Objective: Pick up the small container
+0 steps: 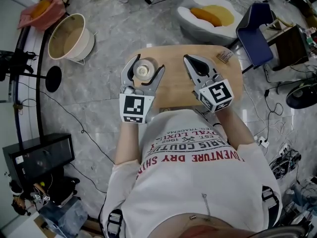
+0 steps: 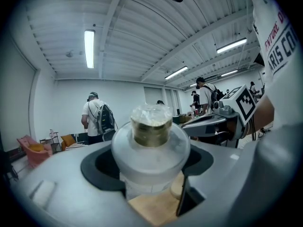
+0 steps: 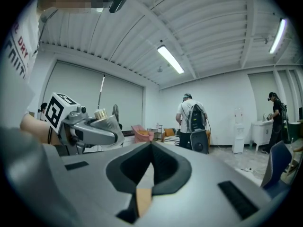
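Frosted walls suggest the small container (image 2: 150,150) is light, stiff and slick. Your left gripper (image 1: 148,63) looks clamped on its rounded body, over the wooden table (image 1: 173,81). Grip there, below the gold cap (image 2: 151,129). Your right gripper (image 3: 151,148) has its jaws together, empty.

The container's (image 2: 150,148) lower sides are hidden by the jaws round it, and its contents cannot be made out. The table's (image 1: 173,86) near edge is covered by the person (image 1: 198,172); the item (image 1: 224,56) at its far right corner cannot be identified.
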